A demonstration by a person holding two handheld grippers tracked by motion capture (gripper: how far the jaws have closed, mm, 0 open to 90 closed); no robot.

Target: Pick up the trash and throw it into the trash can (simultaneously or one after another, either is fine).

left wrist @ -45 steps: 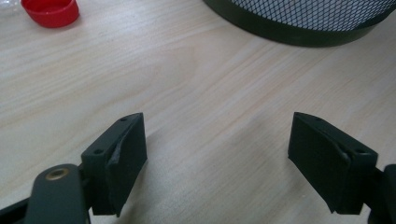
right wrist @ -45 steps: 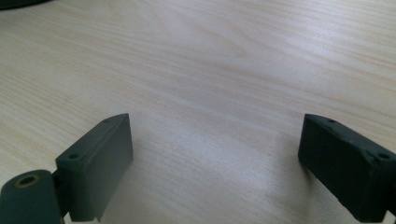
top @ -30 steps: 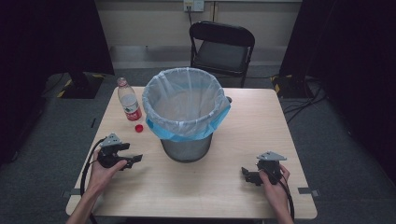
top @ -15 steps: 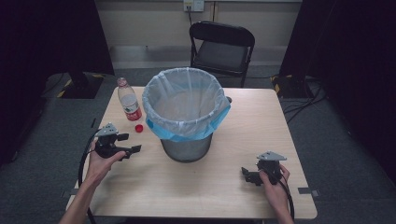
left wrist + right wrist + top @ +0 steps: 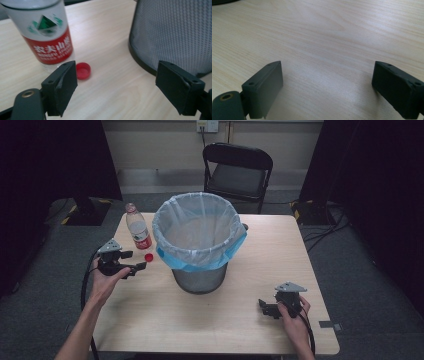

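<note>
At the left edge of the table [image 5: 210,330] I hold my left gripper [image 5: 134,261] just above the wood, its jaws spread wide and empty. Straight ahead of them, a little to the left of their centre line in the left gripper view, lies the red cap [image 5: 83,70], flat on the table with its open side up, near the left jaw's tip. In the high view the cap [image 5: 148,256] sits just beyond the jaw tips. Being round, it has no long axis to line up with; I judge I only need to push forward and slightly left so the jaws straddle it.

Just behind the cap stands the bottle [image 5: 138,229], upright, long axis vertical, open neck pointing up, near the table's far left corner. In the left gripper view the bottle [image 5: 46,37] looks very close to the cap, perhaps touching; I cannot tell.

Further right, in the middle of the table, stands the mesh bin [image 5: 200,245] with its blue liner.

Near the front right corner my right gripper [image 5: 265,307] rests low, jaws wide apart with bare wood between them, well away from cap and bottle. The left hand is clearly the nearer one.
</note>
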